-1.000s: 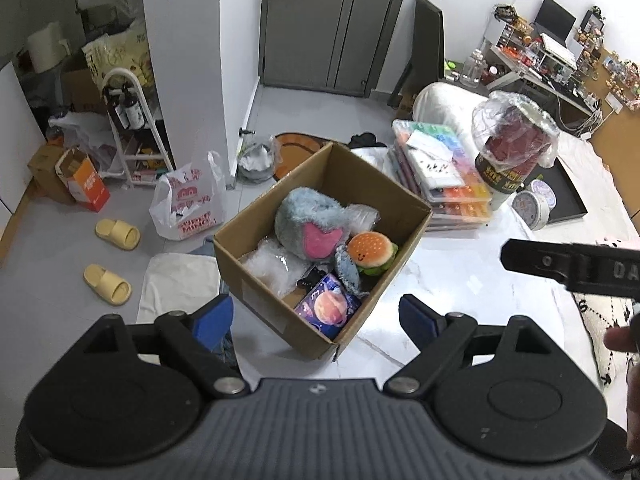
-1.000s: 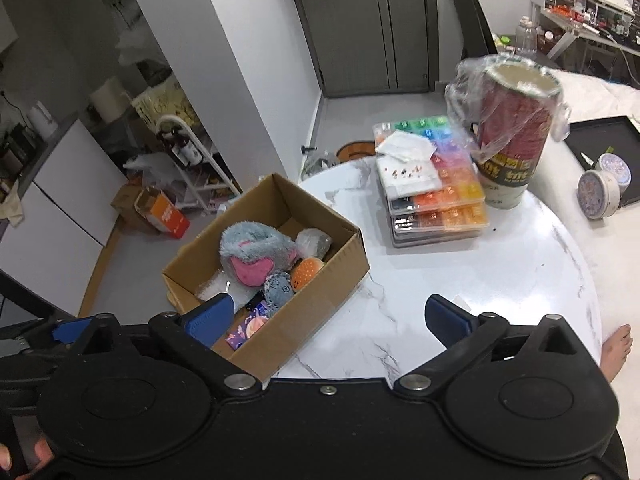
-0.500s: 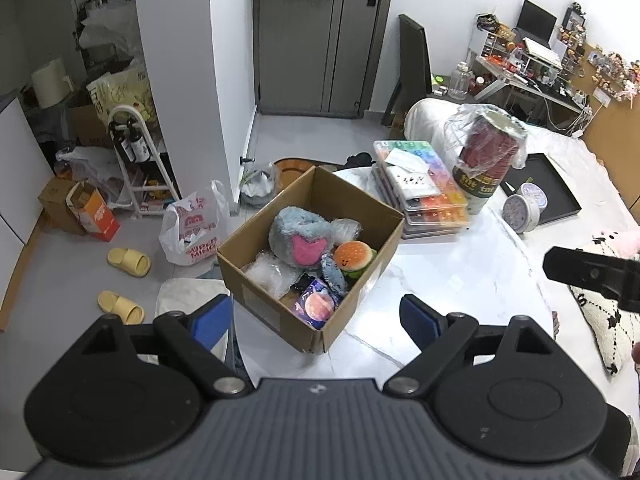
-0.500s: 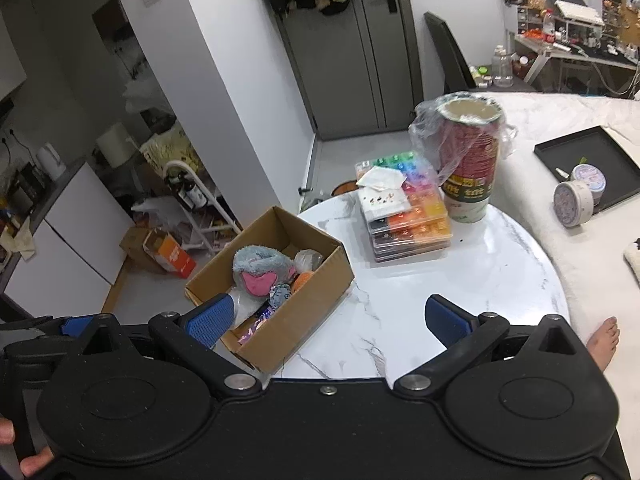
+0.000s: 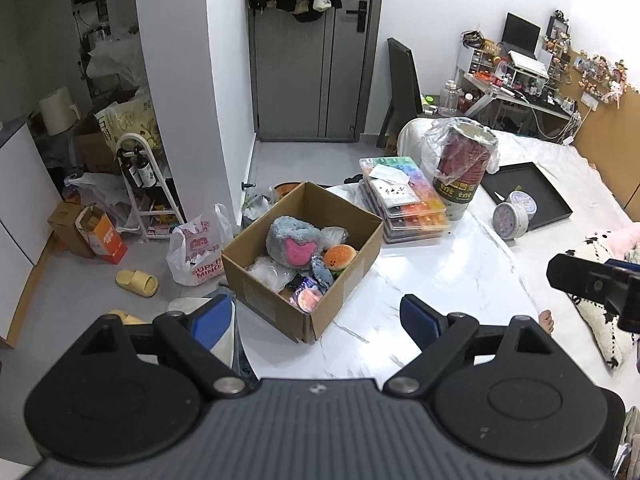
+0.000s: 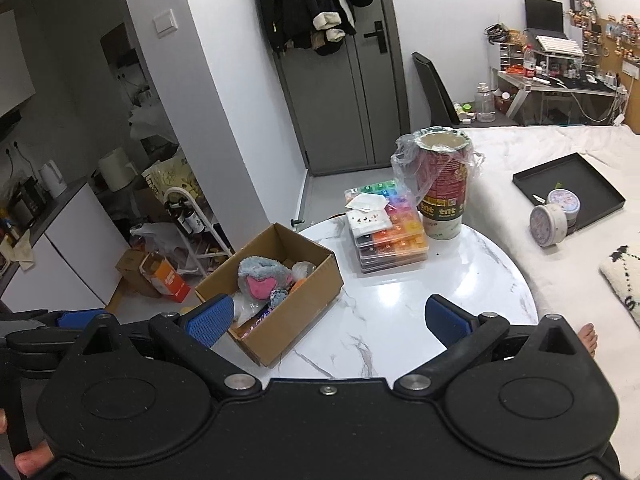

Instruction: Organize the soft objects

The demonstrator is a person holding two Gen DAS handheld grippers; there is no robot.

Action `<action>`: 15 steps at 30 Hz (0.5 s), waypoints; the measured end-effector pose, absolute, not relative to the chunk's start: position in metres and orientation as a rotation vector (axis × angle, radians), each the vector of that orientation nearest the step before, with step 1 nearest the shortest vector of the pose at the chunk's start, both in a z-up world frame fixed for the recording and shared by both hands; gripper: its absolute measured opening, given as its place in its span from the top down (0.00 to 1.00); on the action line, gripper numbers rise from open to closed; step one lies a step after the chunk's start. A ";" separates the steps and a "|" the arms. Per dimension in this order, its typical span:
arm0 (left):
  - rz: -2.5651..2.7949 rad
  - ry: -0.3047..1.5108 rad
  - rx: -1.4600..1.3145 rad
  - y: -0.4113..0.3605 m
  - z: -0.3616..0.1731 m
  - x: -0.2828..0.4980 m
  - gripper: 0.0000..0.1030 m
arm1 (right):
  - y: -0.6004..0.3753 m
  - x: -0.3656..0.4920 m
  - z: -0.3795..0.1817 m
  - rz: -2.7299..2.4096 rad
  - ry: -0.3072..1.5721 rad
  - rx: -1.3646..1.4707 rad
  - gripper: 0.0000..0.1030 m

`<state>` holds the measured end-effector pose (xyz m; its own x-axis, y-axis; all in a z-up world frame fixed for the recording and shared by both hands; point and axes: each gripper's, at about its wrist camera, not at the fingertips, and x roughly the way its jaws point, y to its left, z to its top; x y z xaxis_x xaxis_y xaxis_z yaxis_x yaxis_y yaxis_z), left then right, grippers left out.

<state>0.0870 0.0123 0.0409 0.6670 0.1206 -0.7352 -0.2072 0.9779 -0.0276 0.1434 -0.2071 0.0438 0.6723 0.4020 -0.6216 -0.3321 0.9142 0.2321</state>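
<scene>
An open cardboard box (image 5: 344,256) (image 6: 308,300) stands at the left edge of a white marble round table (image 5: 440,280) (image 6: 460,280). In it lie a grey plush with a pink face (image 5: 292,240) (image 6: 260,278), a small burger toy (image 5: 340,256), a small grey-blue plush (image 5: 320,272), clear bags and a purple packet (image 5: 306,298). My left gripper (image 5: 316,318) is open and empty, held back above the table's near edge. My right gripper (image 6: 328,320) is open and empty, also high and back from the box.
A stack of colourful compartment cases (image 5: 404,200) (image 6: 388,232) and a tall red can in a plastic bag (image 5: 460,168) (image 6: 440,188) stand at the table's far side. A bed with a black tray (image 5: 528,192) lies to the right. Bags and slippers (image 5: 136,282) litter the floor left.
Both grippers have pulled back and risen away from the box, so the table and room look smaller. Both stay open and empty. The box contents have not moved.
</scene>
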 end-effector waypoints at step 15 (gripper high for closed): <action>0.187 0.767 -0.117 0.004 0.033 0.039 0.13 | -0.212 0.103 0.028 0.396 0.689 0.097 0.00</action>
<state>0.0389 0.0044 0.0328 0.7047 0.1248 -0.6984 -0.2099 0.9770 -0.0372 0.1025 -0.2120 0.0279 0.7009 0.3865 -0.5995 -0.3230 0.9213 0.2163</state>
